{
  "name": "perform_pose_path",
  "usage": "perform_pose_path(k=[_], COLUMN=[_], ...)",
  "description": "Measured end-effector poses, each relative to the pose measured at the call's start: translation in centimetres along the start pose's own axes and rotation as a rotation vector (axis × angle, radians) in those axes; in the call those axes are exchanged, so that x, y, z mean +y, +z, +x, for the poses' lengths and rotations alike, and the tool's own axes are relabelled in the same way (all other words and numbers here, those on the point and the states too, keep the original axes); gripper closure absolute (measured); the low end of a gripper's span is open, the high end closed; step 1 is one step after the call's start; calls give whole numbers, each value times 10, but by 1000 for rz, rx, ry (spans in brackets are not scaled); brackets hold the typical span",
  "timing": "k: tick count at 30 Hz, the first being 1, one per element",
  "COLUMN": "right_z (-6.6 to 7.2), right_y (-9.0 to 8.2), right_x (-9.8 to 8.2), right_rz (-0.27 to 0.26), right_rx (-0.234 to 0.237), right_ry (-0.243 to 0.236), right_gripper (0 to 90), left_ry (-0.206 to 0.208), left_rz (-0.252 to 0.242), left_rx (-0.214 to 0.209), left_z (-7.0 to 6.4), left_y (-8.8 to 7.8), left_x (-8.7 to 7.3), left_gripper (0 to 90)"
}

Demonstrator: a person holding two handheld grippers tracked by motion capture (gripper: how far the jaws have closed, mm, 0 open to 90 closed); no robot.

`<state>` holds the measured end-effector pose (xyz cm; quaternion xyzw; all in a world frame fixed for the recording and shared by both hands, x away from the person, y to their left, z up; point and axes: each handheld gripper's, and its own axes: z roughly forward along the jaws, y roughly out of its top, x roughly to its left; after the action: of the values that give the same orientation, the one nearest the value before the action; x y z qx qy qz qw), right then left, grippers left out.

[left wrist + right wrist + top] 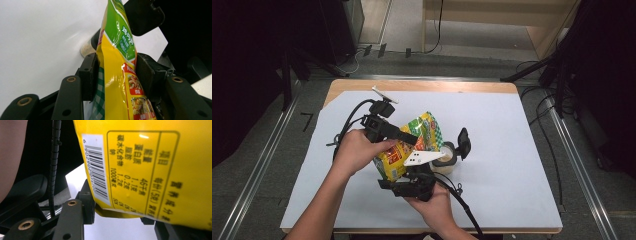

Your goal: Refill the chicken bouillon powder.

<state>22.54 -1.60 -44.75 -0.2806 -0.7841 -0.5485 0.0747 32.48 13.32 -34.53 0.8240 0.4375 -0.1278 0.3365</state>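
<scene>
Between both jaws, yellow packet (409, 150)

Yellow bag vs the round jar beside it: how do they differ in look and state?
The yellow bag is soft, flat, printed yellow and green; the round jar is rigid, cream-coloured with a dark flip lid standing open. The bag is lifted off the white sheet, with the left gripper and right gripper on it; the jar stands on the sheet, ungripped. Both sit mid-table.

Bright, even overhead light with dark surroundings; glare streaks the glossy packet (117, 75), close-ups slightly soft.
</scene>
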Motion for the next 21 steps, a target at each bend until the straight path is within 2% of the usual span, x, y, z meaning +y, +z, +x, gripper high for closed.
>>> perform_pose_path(k=[6, 14, 21], right_z=[1, -2, -4], right_y=[1, 5, 2], right_x=[0, -1, -3], right_rz=[-4, 3, 4], right_rx=[-4, 3, 8], right_ry=[-27, -19, -20], right_gripper=[565, 581, 576], left_ry=[-6, -4, 5], left_rz=[-3, -17, -24], left_rx=[4, 34, 38], left_z=[2, 0, -2], left_y=[-1, 0, 2], left_x=[-1, -4, -4], left_gripper=[553, 555, 557])
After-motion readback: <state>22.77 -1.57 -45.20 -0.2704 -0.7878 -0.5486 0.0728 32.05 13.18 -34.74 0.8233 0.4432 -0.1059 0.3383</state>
